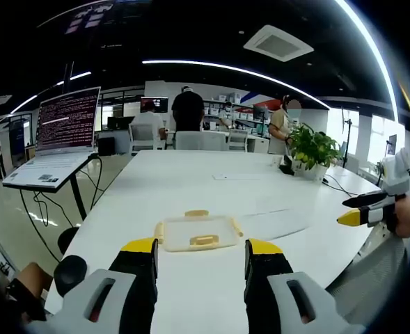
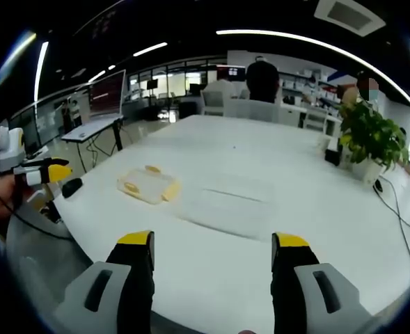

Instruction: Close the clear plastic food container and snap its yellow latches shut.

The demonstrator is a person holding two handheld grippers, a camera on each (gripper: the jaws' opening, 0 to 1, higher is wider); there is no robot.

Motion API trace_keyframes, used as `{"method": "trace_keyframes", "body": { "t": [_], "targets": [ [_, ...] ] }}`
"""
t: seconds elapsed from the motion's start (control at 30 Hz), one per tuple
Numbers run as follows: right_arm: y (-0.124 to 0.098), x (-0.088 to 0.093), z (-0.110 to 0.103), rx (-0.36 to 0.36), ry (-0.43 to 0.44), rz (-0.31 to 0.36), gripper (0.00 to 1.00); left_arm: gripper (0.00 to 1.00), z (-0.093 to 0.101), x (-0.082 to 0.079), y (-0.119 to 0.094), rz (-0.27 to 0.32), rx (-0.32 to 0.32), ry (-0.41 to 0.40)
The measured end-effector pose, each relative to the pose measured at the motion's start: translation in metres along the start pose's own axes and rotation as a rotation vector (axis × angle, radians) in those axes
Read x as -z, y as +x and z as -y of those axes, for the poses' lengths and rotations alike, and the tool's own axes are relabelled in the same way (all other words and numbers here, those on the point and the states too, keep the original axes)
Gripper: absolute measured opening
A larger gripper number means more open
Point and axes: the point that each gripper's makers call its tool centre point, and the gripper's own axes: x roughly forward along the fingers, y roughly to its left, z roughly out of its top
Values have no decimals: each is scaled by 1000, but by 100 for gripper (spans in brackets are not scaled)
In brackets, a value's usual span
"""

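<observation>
I am holding the left claw [image 1: 200, 259] open just short of the clear food container [image 1: 198, 232], which is lying dead ahead at twelve o'clock on the white bench [image 1: 211, 177], long axis running nine to three. My right claw [image 2: 213, 248], also open, is hanging well back, with the container [image 2: 147, 184] off at eleven o'clock, so the left is nearer. Glare is stopping me judging whether the lid is seated or the yellow latches [image 1: 203, 240] are snapped.
</observation>
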Motion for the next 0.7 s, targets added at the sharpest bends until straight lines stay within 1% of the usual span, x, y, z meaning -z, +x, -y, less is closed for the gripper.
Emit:
{"method": "trace_keyframes", "body": {
  "t": [0.7],
  "targets": [
    [2, 1, -2, -7, -6, -5, 64, 44, -2, 1, 0, -6, -4, 3]
  ]
}}
